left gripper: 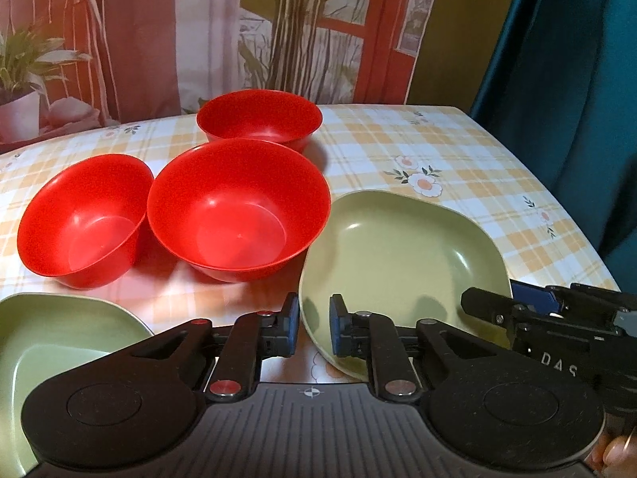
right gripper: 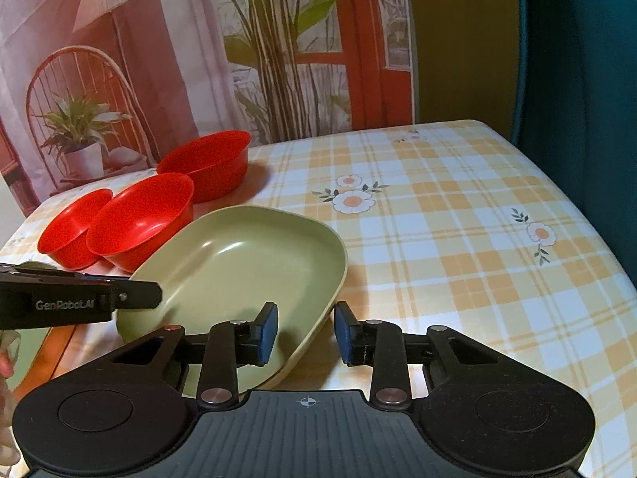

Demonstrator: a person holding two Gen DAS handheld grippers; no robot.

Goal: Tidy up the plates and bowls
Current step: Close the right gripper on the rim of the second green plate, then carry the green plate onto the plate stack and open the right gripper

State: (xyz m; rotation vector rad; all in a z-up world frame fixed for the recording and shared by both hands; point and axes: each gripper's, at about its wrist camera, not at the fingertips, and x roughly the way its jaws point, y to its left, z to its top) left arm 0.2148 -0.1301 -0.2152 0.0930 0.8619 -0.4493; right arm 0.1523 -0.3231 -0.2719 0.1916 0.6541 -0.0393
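**A:** What does this moment show?

**B:** A table under a yellow-and-white checked cloth with daisy prints (right gripper: 458, 239) carries 3 round red plastic bowls (left gripper: 239, 207) at far left and 2 shallow olive-green plates with rounded corners. The nearer-right green plate (right gripper: 247, 263) lies just right of the bowls; the second green plate (left gripper: 59, 342) sits at near left, apart from the first.

**A:** And the grippers?

**B:** The left gripper (left gripper: 313, 328) has its jaws apart, straddling the left rim of the right-hand plate, 1 pad outside and 1 over the basin. The right gripper (right gripper: 305, 332) is likewise parted astride that plate's near-right rim. Neither pad visibly presses the rim, so nothing is gripped yet.

**A:** Which step is in hand?

**B:** Probably seizing this plate to stack it with the other, though that is a judgement.

**A:** How is it done well?

**B:** Seat each rim deep between the pads before closing, so the sloped, smooth wall does not slip out. Close both sides evenly, lift level, and clear the nearest bowl, which stands just beside the plate's far-left corner. Lower it squarely onto the second plate, corners aligned.
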